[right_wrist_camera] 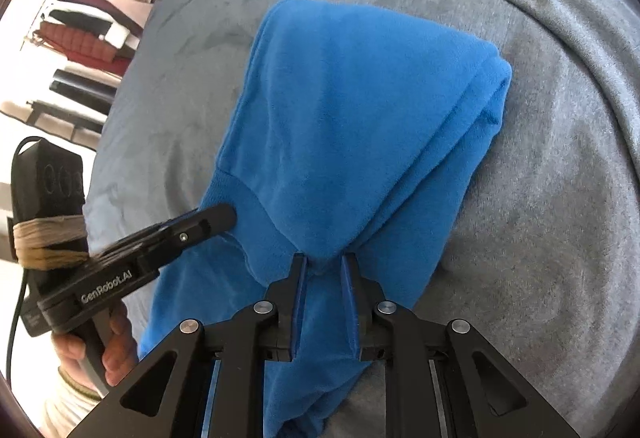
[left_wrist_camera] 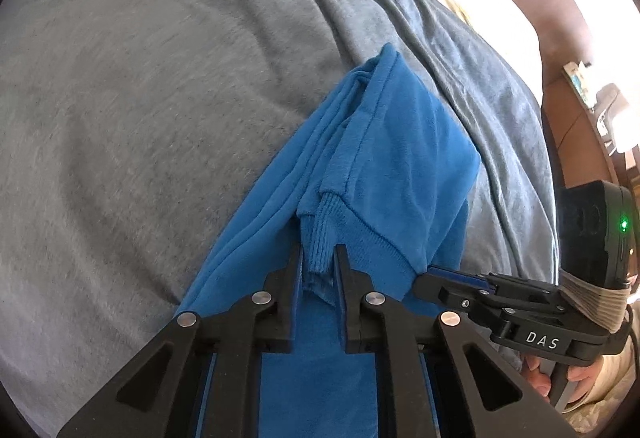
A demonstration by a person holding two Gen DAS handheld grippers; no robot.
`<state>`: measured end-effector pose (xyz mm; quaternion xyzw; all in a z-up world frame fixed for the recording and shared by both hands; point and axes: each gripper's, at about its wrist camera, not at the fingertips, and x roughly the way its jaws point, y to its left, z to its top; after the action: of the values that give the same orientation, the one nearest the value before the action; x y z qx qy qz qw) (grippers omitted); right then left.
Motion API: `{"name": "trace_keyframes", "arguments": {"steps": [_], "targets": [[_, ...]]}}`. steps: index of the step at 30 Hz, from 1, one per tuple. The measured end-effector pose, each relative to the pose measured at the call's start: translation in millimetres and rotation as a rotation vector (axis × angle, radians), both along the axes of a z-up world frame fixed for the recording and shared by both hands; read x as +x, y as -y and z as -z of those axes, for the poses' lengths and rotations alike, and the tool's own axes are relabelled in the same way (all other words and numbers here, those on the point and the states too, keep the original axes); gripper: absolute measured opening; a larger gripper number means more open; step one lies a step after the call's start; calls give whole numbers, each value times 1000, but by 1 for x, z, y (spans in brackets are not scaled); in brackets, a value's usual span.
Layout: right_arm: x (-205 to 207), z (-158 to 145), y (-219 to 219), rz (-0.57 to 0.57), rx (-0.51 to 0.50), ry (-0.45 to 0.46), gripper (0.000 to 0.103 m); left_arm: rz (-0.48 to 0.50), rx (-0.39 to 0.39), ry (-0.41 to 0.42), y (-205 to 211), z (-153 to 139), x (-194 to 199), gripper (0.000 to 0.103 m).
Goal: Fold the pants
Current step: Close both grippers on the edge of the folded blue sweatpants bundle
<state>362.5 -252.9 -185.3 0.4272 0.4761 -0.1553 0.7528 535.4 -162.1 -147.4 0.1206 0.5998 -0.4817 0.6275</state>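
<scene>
The blue fleece pants (left_wrist_camera: 384,158) lie partly folded on a grey blanket (left_wrist_camera: 140,98). My left gripper (left_wrist_camera: 319,266) is shut on a ribbed cuff of the pants. My right gripper (right_wrist_camera: 324,270) is shut on a bunched fold of the pants (right_wrist_camera: 352,110), with cloth hanging below the fingers. Each gripper shows in the other's view: the right one (left_wrist_camera: 432,278) pinches the pants' edge just right of my left, and the left one (right_wrist_camera: 224,216) pinches the ribbed band at the left.
The grey blanket (right_wrist_camera: 560,198) covers a bed and is creased toward the far side. Shelves with stacked clothes (right_wrist_camera: 88,30) stand beyond the bed's left edge. Wooden furniture (left_wrist_camera: 580,118) and a bright window lie past the right edge.
</scene>
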Motion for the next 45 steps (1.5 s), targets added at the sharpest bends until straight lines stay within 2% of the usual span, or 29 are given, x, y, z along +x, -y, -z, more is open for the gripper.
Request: {"name": "trace_keyframes", "arguments": {"steps": [3,4,5,7,8,11,15,19,25,32,39,45], "targets": [[0,-1,0,-14,-19,-9,25,-2,20,-17,-3,4,3,16],[0,-1,0,-15,-25,-10,25,0,35,-10,-3,5,4,19],[0,-1,-1,-17,-28,-8,25,0,55,0,-3,7,5,26],[0,-1,-1,-21,-31,-8,26,1,84,5,-1,7,3,28],[-2,-3,-1,-20,-36,-8,26,-2,90,6,-1,4,2,32],[-8,-11,1,-18,-57,-11,33,12,126,71,-5,-11,-6,49],[-21,-30,7,3,-123,7,45,64,147,201,-6,-44,-23,53],[-39,-52,22,96,-154,60,50,131,81,288,18,-74,-28,58],[-50,-69,51,263,-199,124,50,259,20,370,86,-89,-11,59],[-49,-48,83,410,-148,114,50,326,-34,331,151,-76,7,59],[-44,-28,96,417,-142,86,50,357,28,247,175,-29,24,56],[-35,-15,97,391,-133,63,50,339,24,156,176,-5,37,56]]}}
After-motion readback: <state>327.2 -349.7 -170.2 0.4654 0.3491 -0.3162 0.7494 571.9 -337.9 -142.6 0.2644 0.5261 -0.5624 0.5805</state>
